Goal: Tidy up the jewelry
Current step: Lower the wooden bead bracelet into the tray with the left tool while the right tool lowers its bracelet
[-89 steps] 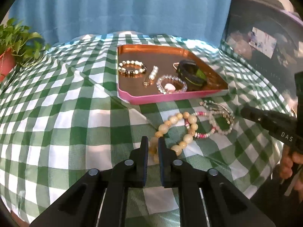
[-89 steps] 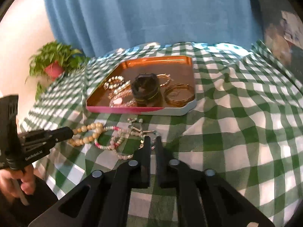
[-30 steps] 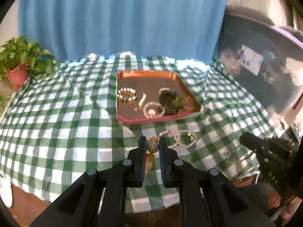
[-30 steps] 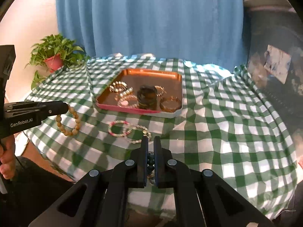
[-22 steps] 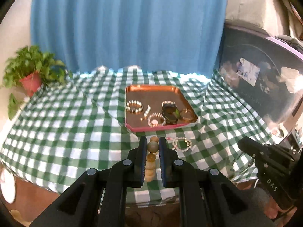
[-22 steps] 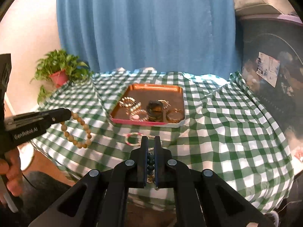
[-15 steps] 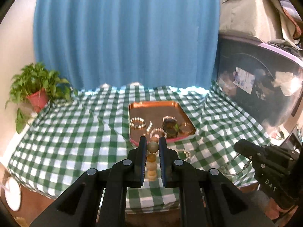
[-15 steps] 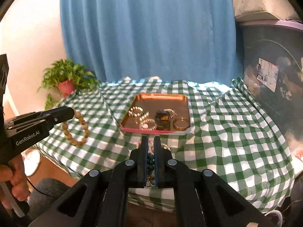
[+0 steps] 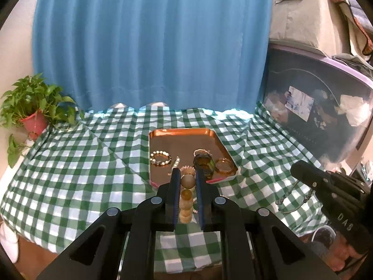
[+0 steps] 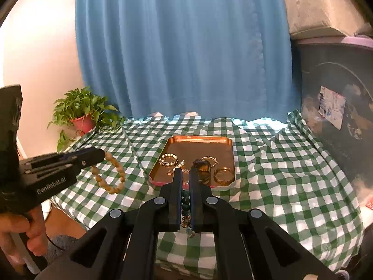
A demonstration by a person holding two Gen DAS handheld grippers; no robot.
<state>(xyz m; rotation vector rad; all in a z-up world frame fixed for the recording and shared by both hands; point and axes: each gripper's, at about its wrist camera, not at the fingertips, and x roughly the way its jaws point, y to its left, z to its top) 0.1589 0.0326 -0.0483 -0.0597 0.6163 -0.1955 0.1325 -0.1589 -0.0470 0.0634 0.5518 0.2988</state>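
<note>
My left gripper (image 9: 187,175) is shut on a wooden bead bracelet (image 9: 188,181), whose beads hang down between the fingers. In the right wrist view that bracelet (image 10: 112,175) dangles as a loop from the left gripper (image 10: 98,155), above the table's left front. My right gripper (image 10: 185,171) is shut on a thin dark green bead bracelet (image 10: 185,200). From the left wrist view this bracelet (image 9: 286,200) hangs below the right gripper (image 9: 300,170). Beyond both grippers lies a copper tray (image 9: 184,131) (image 10: 200,138) holding several bracelets and a gold bangle (image 10: 222,173).
A green checked cloth (image 9: 81,163) covers the table and drapes over its front edge. A potted plant (image 9: 32,114) stands at the back left, a blue curtain (image 10: 181,46) behind, and a dark storage bin (image 9: 314,107) at the right. A hand (image 10: 23,231) grips the left tool.
Both grippers have risen and drawn back from the table, each carrying its bracelet. The tray now looks smaller and farther away, and more of the curtain shows.
</note>
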